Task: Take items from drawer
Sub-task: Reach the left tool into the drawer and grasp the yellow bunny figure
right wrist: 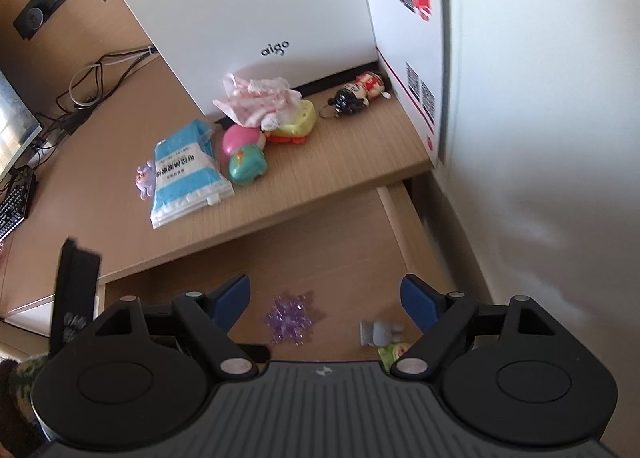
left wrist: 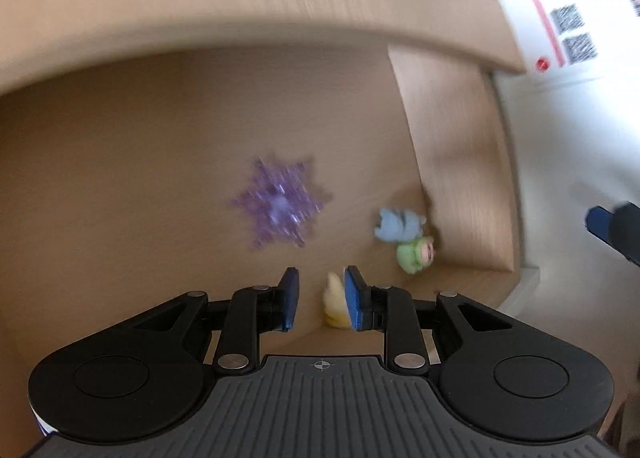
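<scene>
Over the open drawer (right wrist: 328, 254), right hand-held gripper (right wrist: 328, 302) is gaping wide, empty; left hand-held gripper (left wrist: 320, 298) is hovering narrowly parted beside a yellow toy (left wrist: 335, 304).

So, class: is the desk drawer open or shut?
Open: the drawer is pulled out beneath the desktop, its floor exposed.

Open wooden drawer (right wrist: 320, 242), purple snowflake (right wrist: 291, 317) lying flat, grey-blue toy (right wrist: 376, 332) touching green toy (right wrist: 390, 352), yellow toy (left wrist: 335, 304) nearby
</scene>
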{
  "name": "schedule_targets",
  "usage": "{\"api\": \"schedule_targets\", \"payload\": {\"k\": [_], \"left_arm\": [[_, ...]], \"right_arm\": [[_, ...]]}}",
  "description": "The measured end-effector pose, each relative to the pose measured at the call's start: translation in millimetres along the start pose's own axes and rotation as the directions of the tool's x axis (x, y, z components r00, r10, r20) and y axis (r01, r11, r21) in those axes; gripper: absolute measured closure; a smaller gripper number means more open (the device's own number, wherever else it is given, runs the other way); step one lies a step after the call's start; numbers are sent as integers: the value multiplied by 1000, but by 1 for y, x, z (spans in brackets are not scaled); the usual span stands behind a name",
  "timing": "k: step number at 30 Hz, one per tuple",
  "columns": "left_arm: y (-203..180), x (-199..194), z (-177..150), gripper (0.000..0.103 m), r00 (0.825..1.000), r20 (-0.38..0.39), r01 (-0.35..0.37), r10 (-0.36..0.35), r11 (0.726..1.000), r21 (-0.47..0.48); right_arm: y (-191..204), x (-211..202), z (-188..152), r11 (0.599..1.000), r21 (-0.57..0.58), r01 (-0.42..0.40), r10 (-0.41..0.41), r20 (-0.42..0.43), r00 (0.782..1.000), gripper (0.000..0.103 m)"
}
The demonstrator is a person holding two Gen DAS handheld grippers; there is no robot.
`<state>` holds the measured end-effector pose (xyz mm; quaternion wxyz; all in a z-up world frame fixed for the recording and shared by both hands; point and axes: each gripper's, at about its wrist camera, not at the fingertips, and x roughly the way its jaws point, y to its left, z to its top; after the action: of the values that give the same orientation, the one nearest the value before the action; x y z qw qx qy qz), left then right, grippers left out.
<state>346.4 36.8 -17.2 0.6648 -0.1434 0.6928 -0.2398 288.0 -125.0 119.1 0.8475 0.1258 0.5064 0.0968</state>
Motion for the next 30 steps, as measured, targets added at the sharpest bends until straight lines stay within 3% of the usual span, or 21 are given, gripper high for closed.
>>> {"api": "schedule_targets", "payload": {"k": [3,7,14,21,30], "left_arm": [[-7,19,0,76,999,-40,-12,11,999,-35],[-18,31,0,76,999,-16,-35,34,999,-24],[-44,59,-7,73,992,-79,-93,103,988,120],[-53,69,-12,72,988,-84,-116,132,979,167],[-29,31,-36,73,999,-5,-41,41,995,89]], "right_arm": [[-3,-3,-3,1000,11,5,-5,-1,1000,20],[-3,-8,-8,1000,-1,8,-8,5,1000,19],[-4,-11,-17,1000,-13,4,-4,-4,1000,17],[-6,-7,-18,999,-31,19,-20,-23,1000,17],[4,2,-11,996,-92,11,-15,-38,999,16]]}}
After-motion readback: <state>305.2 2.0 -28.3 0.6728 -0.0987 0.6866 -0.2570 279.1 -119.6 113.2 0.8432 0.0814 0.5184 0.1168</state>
